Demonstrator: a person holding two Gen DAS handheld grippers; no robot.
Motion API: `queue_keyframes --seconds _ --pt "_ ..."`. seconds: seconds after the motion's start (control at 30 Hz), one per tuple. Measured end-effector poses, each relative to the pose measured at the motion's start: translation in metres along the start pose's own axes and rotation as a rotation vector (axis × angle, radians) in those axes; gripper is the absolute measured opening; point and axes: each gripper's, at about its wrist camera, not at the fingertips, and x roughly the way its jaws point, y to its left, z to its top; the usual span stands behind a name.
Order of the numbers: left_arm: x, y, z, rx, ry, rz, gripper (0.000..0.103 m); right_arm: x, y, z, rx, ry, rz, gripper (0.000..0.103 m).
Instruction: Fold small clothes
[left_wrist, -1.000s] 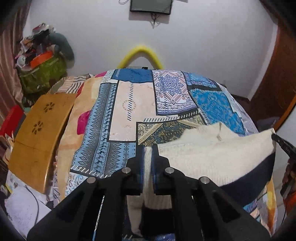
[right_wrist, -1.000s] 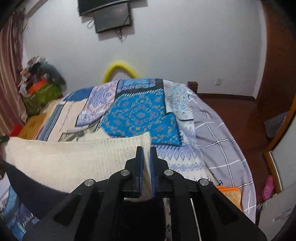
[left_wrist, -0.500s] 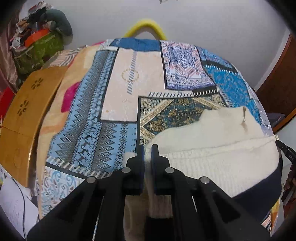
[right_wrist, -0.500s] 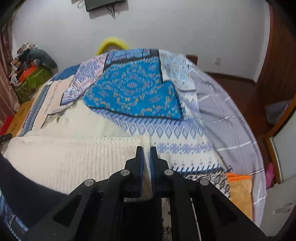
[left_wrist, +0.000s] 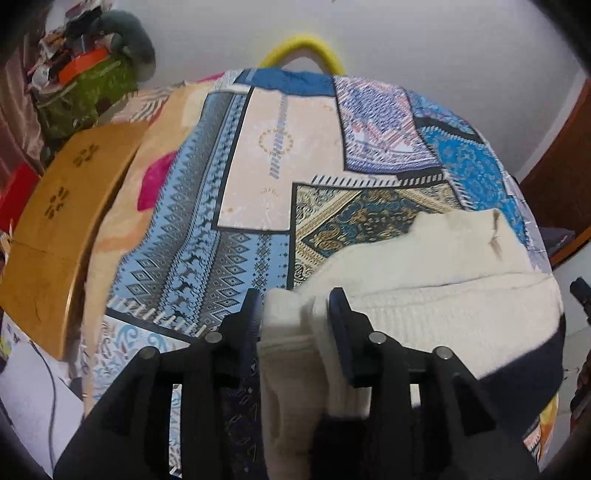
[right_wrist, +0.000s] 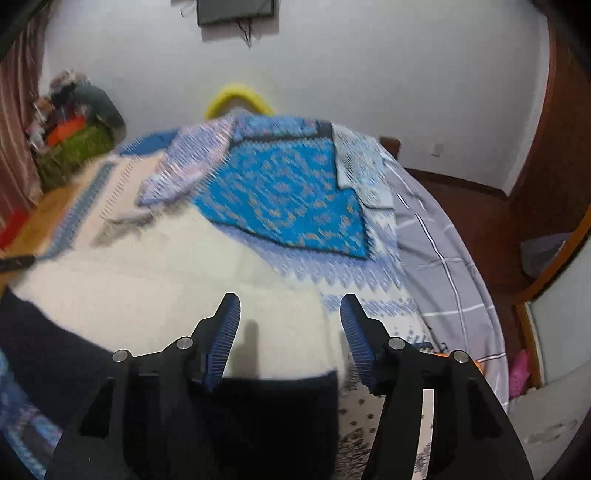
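A cream knit sweater (left_wrist: 424, 280) with a navy hem band (left_wrist: 524, 376) lies folded over on the patchwork bedspread (left_wrist: 229, 221). My left gripper (left_wrist: 295, 306) is at its left corner. The jaws are opening, and the bunched cream edge sits loosely between the pads. In the right wrist view the sweater (right_wrist: 147, 280) spreads below my right gripper (right_wrist: 290, 306). Those jaws are opening wide over the cream knit and hold nothing. The navy band (right_wrist: 44, 350) runs under the fingers. This view is blurred by motion.
A wooden board (left_wrist: 55, 221) leans at the bed's left side, with a heap of bags (left_wrist: 85, 85) behind it. A yellow hoop (left_wrist: 303, 44) stands at the far end. A grey checked sheet (right_wrist: 443, 251) hangs off the right side above a wood floor (right_wrist: 480, 206).
Both grippers were shut on the sweater's upper corners and have now opened. The left one sank toward the bed, and the cream fold now rests on the bedspread.
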Motion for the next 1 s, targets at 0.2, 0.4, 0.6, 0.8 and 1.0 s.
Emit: queue_keyframes --seconds 0.2,0.4,0.6,0.8,1.0 --pt "-0.047 -0.031 -0.002 0.109 -0.092 -0.014 0.052 -0.034 0.033 0.015 0.002 -0.059 0.164 0.055" --pt "-0.069 -0.068 -0.010 0.166 -0.076 -0.140 0.058 -0.045 0.091 0.012 -0.117 -0.052 0.291 0.055" --pt "-0.063 -0.093 -0.023 0.173 -0.042 -0.189 0.064 -0.024 0.140 -0.011 -0.248 0.007 0.341 0.073" --pt "-0.024 -0.100 -0.046 0.213 0.055 -0.137 0.065 0.019 0.136 -0.033 -0.200 0.127 0.363 0.075" --pt "-0.014 -0.086 -0.056 0.218 0.051 -0.137 0.071 0.014 0.115 -0.032 -0.165 0.117 0.356 0.075"
